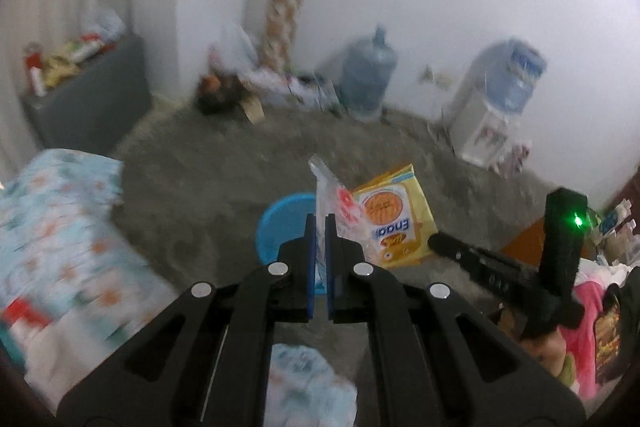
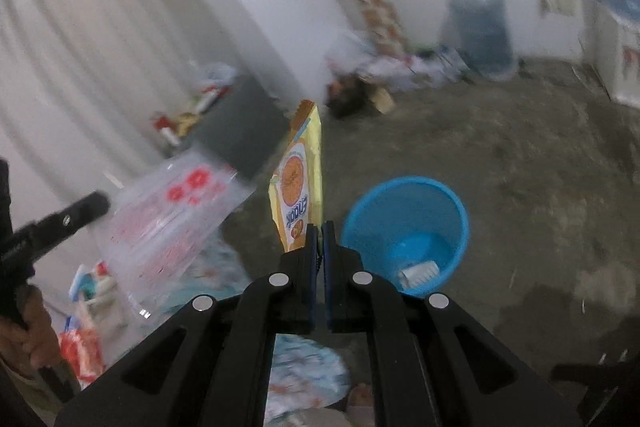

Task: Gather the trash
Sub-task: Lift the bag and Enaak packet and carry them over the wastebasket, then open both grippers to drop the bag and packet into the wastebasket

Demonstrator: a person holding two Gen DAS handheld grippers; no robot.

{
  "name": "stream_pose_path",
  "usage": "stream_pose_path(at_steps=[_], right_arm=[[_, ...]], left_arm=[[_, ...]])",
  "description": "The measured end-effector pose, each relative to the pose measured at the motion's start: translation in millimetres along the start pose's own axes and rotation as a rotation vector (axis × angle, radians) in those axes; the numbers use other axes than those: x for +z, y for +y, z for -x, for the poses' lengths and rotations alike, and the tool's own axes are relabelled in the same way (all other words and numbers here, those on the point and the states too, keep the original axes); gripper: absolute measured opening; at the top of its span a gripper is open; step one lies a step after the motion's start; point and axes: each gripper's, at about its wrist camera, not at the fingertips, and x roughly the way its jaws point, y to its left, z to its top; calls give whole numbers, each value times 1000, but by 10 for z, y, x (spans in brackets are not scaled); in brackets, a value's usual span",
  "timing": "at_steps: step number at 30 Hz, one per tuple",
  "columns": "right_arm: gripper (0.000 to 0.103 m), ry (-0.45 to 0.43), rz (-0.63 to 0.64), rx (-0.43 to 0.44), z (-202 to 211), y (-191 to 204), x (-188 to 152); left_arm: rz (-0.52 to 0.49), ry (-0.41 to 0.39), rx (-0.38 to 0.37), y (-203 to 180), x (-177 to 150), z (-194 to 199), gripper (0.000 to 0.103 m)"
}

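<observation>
Left wrist view: left gripper (image 1: 320, 223) fingers clamped on a clear plastic wrapper (image 1: 334, 201) above the blue bucket (image 1: 280, 223); right gripper (image 2: 320, 231) fingers clamped on a yellow snack packet (image 2: 299, 183) beside that bucket. Risk: both films are light and held by an edge; released off-centre, they may drift onto the floor (image 2: 520, 167). Only the right wrist view shows the bucket's interior, with white trash (image 2: 420, 273) inside.

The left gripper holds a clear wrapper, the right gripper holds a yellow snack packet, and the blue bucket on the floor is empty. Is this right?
Not quite: the blue bucket is not empty. The right wrist view shows a white item lying at its bottom. The rest holds: left gripper holds the clear wrapper, right gripper the yellow packet.
</observation>
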Motion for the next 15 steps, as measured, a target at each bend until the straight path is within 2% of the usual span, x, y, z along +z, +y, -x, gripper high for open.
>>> stream_pose_path(at_steps=[3,7,9,10,11,13,15], right_arm=[[3,52,-73,-33,-358,-324,4],[3,125,-167,-73,-898,-788,-4],[4,168,-217,-75,-1201,-994,-3],[6,186,-244,-94,-1357,-1096,-10],[8,208,-265,-117,-1507,-1184,-27],[32,251,-296,-164,-1721,-1316,-84],[35,271,-333,-207,-1814,-1378,-136]], left_arm=[[-13,112,20,-48,152,-771,2],[-39,196,70,-12,234,-1654,3],[-40,224,107,36,251,-2059,5],[-41,235,117,58,256,-2195,11],[-44,253,135,74,265,-2347,21],[-30,278,181,121,247,-2574,34],[9,273,191,184,231,-2644,37]])
